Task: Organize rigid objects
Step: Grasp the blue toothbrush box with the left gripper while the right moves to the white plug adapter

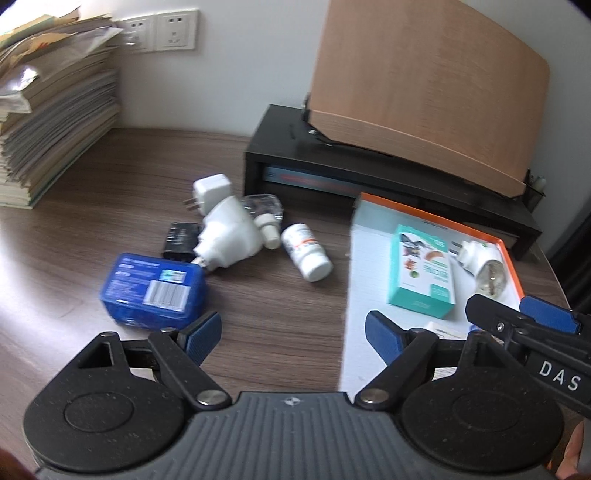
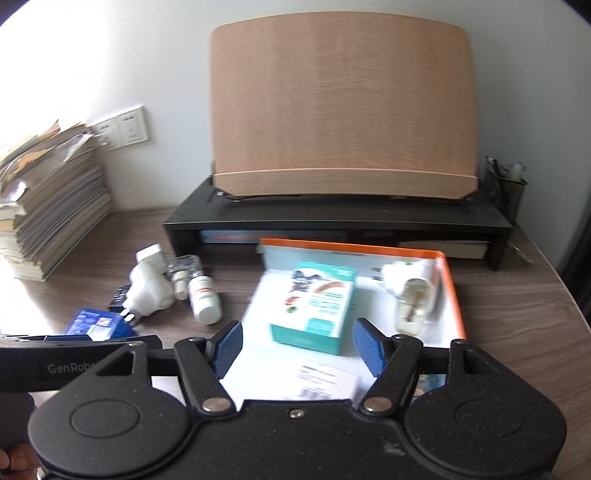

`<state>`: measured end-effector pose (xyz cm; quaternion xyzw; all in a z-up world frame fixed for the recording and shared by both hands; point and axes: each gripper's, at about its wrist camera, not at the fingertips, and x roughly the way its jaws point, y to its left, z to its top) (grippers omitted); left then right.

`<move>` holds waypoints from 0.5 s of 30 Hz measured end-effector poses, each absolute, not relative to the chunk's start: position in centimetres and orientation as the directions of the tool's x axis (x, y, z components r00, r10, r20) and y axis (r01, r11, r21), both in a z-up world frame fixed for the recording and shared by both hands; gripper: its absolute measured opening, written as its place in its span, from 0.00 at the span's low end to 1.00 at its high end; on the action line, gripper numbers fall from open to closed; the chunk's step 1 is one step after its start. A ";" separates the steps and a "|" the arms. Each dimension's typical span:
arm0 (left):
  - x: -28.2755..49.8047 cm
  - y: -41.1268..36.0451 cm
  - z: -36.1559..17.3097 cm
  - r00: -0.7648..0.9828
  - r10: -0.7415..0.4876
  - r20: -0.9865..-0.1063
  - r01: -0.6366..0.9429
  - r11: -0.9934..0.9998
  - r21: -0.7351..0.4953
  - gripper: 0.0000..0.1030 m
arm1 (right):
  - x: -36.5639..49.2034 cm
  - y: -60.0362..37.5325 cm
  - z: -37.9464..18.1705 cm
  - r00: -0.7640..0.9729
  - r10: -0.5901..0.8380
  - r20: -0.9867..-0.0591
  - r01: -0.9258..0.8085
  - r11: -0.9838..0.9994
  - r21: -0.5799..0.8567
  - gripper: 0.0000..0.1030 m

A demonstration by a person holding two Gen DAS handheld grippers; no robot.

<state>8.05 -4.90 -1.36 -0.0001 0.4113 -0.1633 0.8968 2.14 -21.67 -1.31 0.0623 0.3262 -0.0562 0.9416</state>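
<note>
With both tools gaping and empty, the left tool [image 1: 291, 334] hovers nearest the blue box [image 1: 153, 291], just ahead to its left on the tabletop [image 1: 266, 306], while the right tool [image 2: 297, 345] faces the orange-rimmed tray [image 2: 452, 291] holding the teal carton [image 2: 316, 306].

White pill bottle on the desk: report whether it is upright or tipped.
Tipped. The white pill bottle lies on its side on the desk, cap toward the camera.

I read a home office: dark wood-grain desk [image 2: 517, 302], tall stack of paper books [image 2: 51, 206], black monitor riser [image 2: 332, 218], white wall sockets [image 1: 162, 31].
</note>
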 end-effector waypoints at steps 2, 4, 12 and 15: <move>8.3 -3.8 -1.3 0.615 -0.281 -0.737 0.274 0.952 -0.134 0.85 | 2.4 -20.8 -1.3 0.782 -0.055 -0.621 0.133 0.988 0.080 0.78; 8.5 -2.9 -1.4 0.621 -0.267 -0.737 0.259 0.957 -0.128 0.86 | 2.7 -20.0 -1.4 0.781 -0.046 -0.623 0.123 0.989 0.081 0.78; 9.8 0.3 -1.8 0.633 -0.225 -0.741 0.206 0.971 -0.119 0.90 | 4.0 -17.0 -1.8 0.774 -0.020 -0.633 0.090 0.993 0.079 0.80; 10.4 1.1 -2.0 0.637 -0.216 -0.740 0.201 0.973 -0.111 0.93 | 4.5 -16.1 -2.0 0.771 -0.016 -0.637 0.086 0.993 0.078 0.80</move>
